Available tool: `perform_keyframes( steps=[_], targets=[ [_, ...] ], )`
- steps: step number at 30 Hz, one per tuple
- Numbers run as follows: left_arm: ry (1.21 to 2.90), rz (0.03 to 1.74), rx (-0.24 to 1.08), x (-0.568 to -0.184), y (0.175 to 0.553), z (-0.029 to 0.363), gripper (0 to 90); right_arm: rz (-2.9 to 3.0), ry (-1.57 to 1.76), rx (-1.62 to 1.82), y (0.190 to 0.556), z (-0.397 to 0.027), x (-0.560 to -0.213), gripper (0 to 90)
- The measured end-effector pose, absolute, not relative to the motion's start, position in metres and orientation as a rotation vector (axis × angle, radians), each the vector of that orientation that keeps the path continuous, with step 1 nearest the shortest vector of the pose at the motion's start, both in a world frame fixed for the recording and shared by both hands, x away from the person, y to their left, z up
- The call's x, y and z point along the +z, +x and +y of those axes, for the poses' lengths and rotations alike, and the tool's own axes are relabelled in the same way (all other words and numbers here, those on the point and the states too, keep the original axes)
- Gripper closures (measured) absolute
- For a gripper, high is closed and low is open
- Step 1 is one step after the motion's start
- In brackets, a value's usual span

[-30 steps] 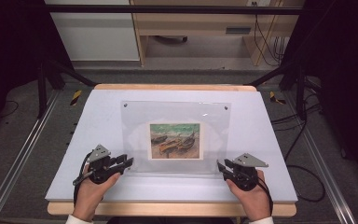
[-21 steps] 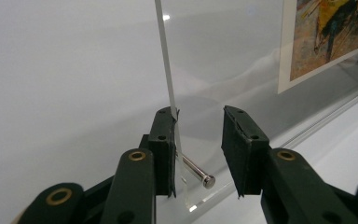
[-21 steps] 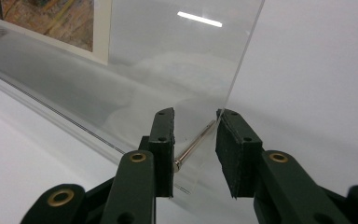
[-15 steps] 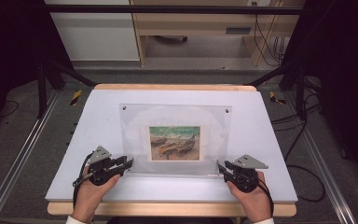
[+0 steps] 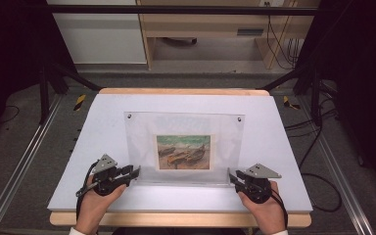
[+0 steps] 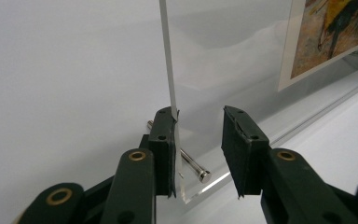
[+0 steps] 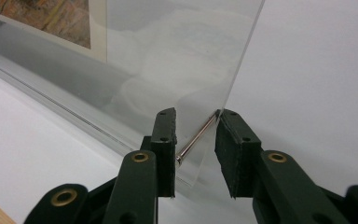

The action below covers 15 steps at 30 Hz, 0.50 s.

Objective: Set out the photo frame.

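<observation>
A clear acrylic picture frame (image 5: 183, 127) stands on its lower edge, leaning, on the white table (image 5: 284, 147). It holds a print of beached boats (image 5: 183, 152). My left gripper (image 5: 136, 172) is at the lower left corner. In the left gripper view (image 6: 199, 112) one pad lies against the sheet (image 6: 223, 46). The other pad stands clear of the sheet and of the metal pin (image 6: 191, 163). My right gripper (image 5: 231, 175) is at the lower right corner. In the right gripper view (image 7: 196, 113) one pad rests on the sheet (image 7: 177, 56). The head of the pin (image 7: 198, 137) meets the opposite pad.
The table's wooden front edge (image 5: 176, 219) runs just behind my hands. Metal rails (image 5: 24, 161) flank the table on both sides. Cables (image 5: 318, 142) lie on the floor to the right, and a wooden shelf unit (image 5: 205, 29) stands beyond the far edge.
The frame's top edge has shifted slightly toward me in the high view. Both hands and grippers stay at the lower corners.
</observation>
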<state>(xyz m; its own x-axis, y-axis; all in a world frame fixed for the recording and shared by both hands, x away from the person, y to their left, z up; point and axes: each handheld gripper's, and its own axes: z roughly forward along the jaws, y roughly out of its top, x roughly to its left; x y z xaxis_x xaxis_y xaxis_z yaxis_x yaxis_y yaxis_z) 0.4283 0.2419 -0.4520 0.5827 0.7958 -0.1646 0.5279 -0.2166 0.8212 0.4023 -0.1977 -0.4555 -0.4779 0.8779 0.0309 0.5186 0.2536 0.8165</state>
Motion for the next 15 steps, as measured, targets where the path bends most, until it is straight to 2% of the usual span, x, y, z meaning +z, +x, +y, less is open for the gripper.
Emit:
perform_keyframes(
  steps=[15],
  targets=[
    [1.908,1.066,0.368,-0.4524,0.4262,0.2413,64.6,2.11,1.264,1.095,0.4001,-0.1978,-0.4564,69.3]
  ],
)
